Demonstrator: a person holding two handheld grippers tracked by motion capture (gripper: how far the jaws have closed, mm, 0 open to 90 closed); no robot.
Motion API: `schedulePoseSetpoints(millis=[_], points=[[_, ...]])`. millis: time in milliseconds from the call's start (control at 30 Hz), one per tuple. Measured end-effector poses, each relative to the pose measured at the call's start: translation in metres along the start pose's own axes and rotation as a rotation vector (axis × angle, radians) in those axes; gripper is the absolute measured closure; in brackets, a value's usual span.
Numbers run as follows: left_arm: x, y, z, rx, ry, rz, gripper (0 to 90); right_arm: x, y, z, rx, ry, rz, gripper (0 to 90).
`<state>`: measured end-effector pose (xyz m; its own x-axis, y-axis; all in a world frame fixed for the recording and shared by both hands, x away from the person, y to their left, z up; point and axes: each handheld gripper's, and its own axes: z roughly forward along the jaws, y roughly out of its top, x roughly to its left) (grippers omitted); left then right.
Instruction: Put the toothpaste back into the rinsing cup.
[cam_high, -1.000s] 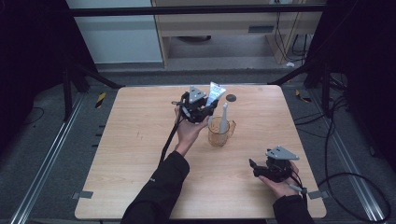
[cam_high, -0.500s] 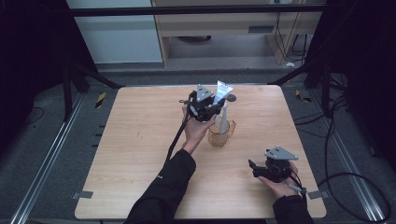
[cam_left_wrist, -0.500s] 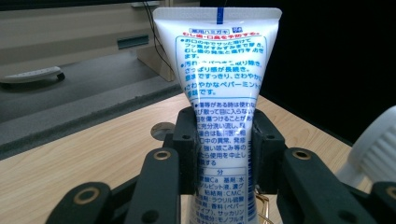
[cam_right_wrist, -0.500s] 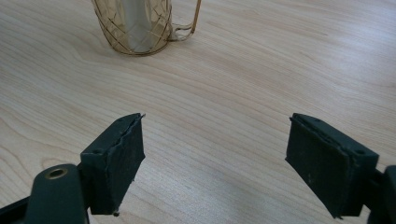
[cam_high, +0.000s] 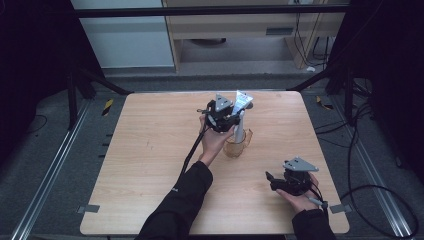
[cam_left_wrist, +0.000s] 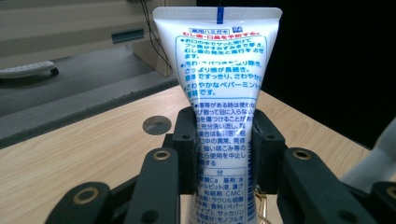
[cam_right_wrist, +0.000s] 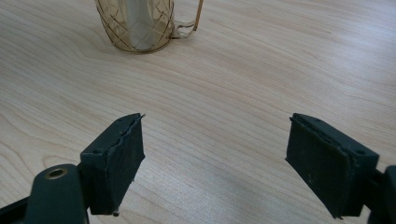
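The toothpaste tube (cam_left_wrist: 218, 112) is clamped between the two black jaws of the left gripper (cam_high: 223, 116), which pinch it across its lower body while the flat crimped end stands up above them, as the left gripper view shows. In the high view the tube (cam_high: 241, 106) is held upright above the amber glass cup (cam_high: 238, 146) near the far middle of the wooden table (cam_high: 150, 165); its lower part reaches down toward the cup's mouth, and through the patterned wall in the right gripper view a pale shape stands inside the cup (cam_right_wrist: 140, 25), which looks to be the tube's cap end, though the contact with the bottom cannot be made out.

By this judgement the tube is either being set into the cup or drawn out of it; the pictures alone do not settle which. What is left, in either case, is to finish the vertical travel and release or carry the tube clear.

The right gripper (cam_high: 280, 181) rests low near the table's near right edge, well apart from the cup, its jaws spread wide with only bare wood between them.
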<state>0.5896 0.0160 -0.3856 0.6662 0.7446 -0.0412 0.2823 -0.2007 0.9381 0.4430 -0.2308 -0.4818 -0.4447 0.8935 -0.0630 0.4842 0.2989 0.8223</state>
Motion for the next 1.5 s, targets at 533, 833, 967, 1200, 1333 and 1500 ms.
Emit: schedulePoseSetpoints(millis=[533, 833, 967, 1200, 1333, 1500], points=[[-0.002, -0.012, 0.006, 0.019, -0.011, 0.004, 66.6, 0.000, 0.000, 0.000, 0.001, -0.001, -0.007, 18.8], [-0.001, -0.020, 0.008, 0.040, -0.019, 0.005, 65.8, 0.000, -0.001, 0.001, 0.007, 0.003, -0.003, 18.7], [0.001, -0.025, 0.007, 0.058, -0.021, 0.000, 65.1, 0.000, -0.001, 0.001, 0.006, 0.002, -0.004, 18.6], [0.003, -0.030, 0.004, 0.082, -0.030, 0.012, 64.1, 0.001, -0.001, 0.002, 0.009, 0.001, -0.012, 18.6], [0.001, -0.032, 0.000, 0.112, -0.027, 0.037, 61.7, 0.001, -0.001, 0.002, 0.007, -0.001, -0.014, 18.5], [0.003, -0.042, -0.005, 0.149, -0.021, 0.047, 61.8, 0.002, -0.001, 0.002, 0.007, 0.001, -0.012, 18.5]])
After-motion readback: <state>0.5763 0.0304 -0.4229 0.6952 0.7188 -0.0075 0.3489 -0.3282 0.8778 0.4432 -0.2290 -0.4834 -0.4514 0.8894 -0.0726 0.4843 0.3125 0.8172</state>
